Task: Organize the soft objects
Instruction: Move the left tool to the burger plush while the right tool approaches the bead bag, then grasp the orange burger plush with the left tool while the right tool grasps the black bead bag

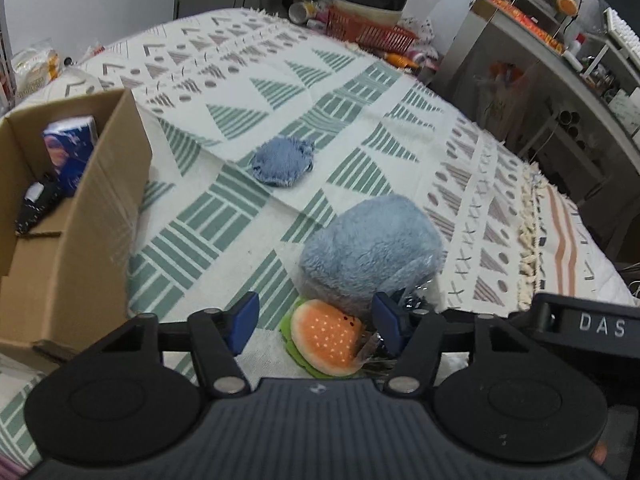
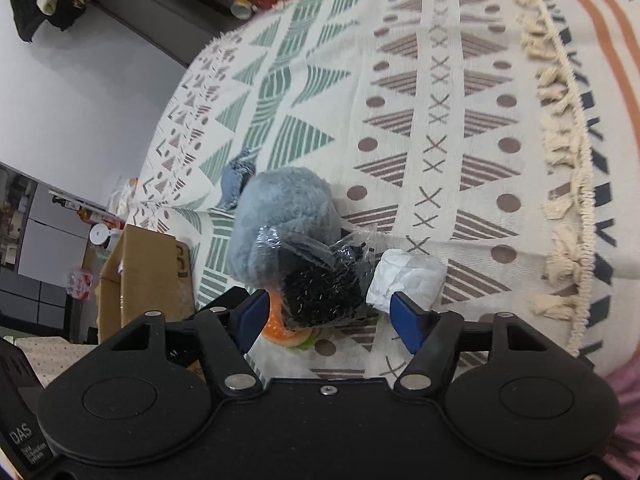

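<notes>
A: Left gripper (image 1: 316, 326) spread wide, straddling burger plush (image 1: 326, 338) low on patterned cloth (image 1: 360, 136); nothing clamped yet. Right gripper (image 2: 326, 314) equally wide over bagged black fuzzy item (image 2: 322, 292), empty.

B: Advice for pickup: lower until pads bracket bun sides, close gently, avoid snagging big grey-blue plush (image 1: 370, 252) touching behind.

A: Container check?

B: Cardboard box (image 1: 100, 184) at left, open top. Holds blue printed packet (image 1: 72, 148) and dark bagged item (image 1: 36, 204). Small blue plush (image 1: 282, 164) lying apart on cloth; white wrapped bundle (image 2: 406, 280) beside right finger.
</notes>
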A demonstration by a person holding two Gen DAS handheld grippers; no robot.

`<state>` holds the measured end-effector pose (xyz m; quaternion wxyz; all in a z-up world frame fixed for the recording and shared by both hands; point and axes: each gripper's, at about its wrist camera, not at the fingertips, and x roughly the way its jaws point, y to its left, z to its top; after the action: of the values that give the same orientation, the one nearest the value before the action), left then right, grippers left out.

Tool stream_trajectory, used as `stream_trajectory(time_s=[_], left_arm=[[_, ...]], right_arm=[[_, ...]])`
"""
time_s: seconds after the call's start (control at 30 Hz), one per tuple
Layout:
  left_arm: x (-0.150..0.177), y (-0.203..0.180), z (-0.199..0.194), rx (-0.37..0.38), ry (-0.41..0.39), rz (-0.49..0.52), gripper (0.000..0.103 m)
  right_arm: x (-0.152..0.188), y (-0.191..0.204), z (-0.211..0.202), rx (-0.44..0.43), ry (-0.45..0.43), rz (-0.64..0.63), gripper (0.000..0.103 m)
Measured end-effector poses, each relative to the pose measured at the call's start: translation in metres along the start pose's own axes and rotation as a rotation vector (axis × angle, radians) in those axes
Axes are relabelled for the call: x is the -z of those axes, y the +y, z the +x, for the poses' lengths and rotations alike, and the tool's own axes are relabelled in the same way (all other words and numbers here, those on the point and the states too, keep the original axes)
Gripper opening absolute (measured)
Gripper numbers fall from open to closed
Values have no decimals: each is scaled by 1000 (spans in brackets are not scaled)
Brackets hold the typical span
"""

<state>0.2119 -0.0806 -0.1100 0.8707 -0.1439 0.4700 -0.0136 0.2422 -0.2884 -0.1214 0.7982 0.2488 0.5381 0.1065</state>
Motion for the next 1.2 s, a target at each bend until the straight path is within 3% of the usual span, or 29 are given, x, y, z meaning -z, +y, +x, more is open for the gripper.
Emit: stream_trajectory(time_s=[0.2, 0.33, 0.5, 0.53, 0.6, 0.67, 0.77, 1.0, 1.13, 1.2], left_arm=[[2, -1, 20, -24, 50, 4, 57], [8, 1, 36, -43, 105, -3, 57], [8, 4, 43, -34, 114, -19, 57], [8, 4, 45, -31, 116, -29, 55], [8, 5, 44, 2, 107, -45, 38], [7, 3, 41, 12, 99, -39, 29], [7, 1, 36, 11, 79, -31, 23], [6, 1, 18, 9, 30, -37, 18], [7, 5, 9, 23, 19, -47, 15], [8, 5, 5, 30, 8, -46, 14]], right_arm=[[-7, -6, 24, -36, 50, 23, 62], [-13, -12, 32, -66, 57, 34, 48], [-16, -20, 38, -86, 75, 66, 43], [-16, -19, 38, -86, 75, 62, 42], [-17, -20, 38, -95, 77, 64, 42], [-17, -21, 36, -97, 71, 71, 41], [-17, -18, 32, -95, 53, 53, 37], [-14, -11, 18, -43, -18, 5, 27], [-12, -4, 10, -41, -60, -23, 4], [-10, 0, 4, -71, -88, -40, 0]])
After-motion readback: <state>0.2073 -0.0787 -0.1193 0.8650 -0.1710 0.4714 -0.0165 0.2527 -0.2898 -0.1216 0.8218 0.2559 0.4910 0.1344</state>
